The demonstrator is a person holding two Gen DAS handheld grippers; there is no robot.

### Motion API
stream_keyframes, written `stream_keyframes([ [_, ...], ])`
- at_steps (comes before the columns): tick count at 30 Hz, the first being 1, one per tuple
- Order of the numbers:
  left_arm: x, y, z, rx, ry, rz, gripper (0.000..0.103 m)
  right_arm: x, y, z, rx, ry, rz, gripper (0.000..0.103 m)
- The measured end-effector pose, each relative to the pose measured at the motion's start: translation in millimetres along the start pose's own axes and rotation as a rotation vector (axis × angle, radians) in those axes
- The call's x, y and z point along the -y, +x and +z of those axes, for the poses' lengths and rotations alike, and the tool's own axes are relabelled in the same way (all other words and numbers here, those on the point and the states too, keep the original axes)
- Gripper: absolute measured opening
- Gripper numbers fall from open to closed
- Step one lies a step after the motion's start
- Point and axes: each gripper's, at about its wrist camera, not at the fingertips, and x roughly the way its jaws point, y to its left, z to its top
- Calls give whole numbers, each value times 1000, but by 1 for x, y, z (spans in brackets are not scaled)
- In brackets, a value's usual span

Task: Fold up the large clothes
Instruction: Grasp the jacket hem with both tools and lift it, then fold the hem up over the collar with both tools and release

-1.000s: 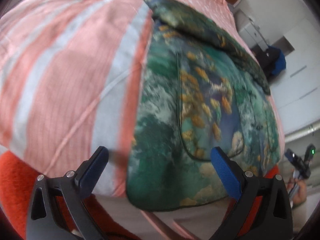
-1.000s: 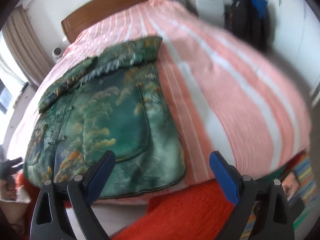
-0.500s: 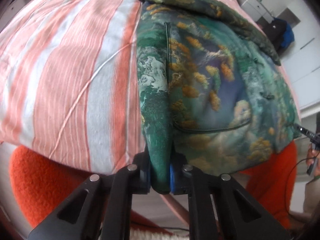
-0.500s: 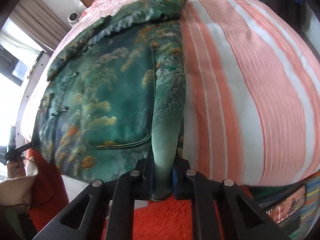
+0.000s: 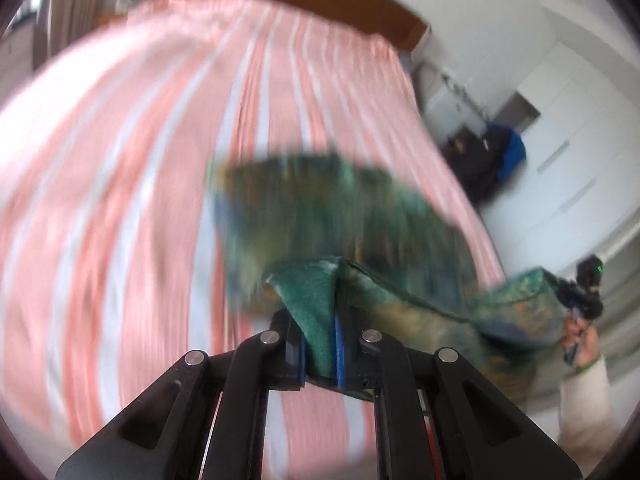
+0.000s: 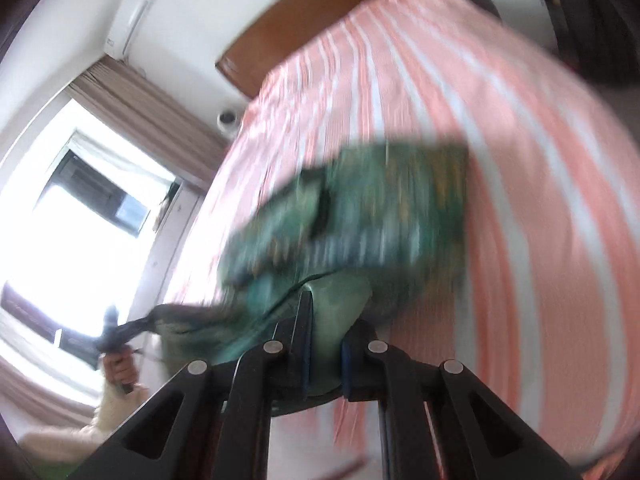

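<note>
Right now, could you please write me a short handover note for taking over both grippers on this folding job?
Left gripper: shut on one near corner of the green patterned garment.
Right gripper: shut on the other near corner of the same garment.
Position: the near edge hangs lifted between the two grippers above the pink striped bed; the far part is blurred but seems to lie on the bed.
Done: both corners gripped and raised.
Left: probably carry the near edge toward the headboard, lay it over the far part, release, then smooth and finish the fold.
</note>
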Motion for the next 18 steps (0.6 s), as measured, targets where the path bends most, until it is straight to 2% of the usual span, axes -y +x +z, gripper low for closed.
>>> stream_keyframes([
  [2,1,38,62,8,-10,34,25,7,25,54,71,-7,-45,10],
  [3,4,69,93,-34,15,95,30,13,44,84,118,-1,-68,14],
  [4,5,87,108,-68,24,137,38,21,65,110,148,4,-79,16],
  [5,4,105,120,-107,29,182,38,28,79,124,152,18,-84,30],
  [6,0,116,128,-137,16,222,39,39,99,141,152,51,-110,65],
  [7,-4,117,129,-135,14,249,52,43,108,146,172,68,-152,84],
  [8,-4,112,125,-104,30,268,77,46,107,148,205,74,-157,97],
  [9,-5,111,122,-66,51,281,90,49,103,145,254,76,-123,97],
  [10,-9,105,114,-20,78,288,103,48,106,145,262,71,-97,97],
  [11,-15,108,103,-7,101,287,102,49,109,142,250,54,-102,97],
  [13,-24,135,92,-78,117,286,101,49,128,136,180,-27,-178,97],
  [15,-24,161,81,-136,123,319,97,54,152,129,94,-85,-265,97],
  [18,-20,209,64,-182,170,388,81,68,187,115,10,-97,-329,95],
])
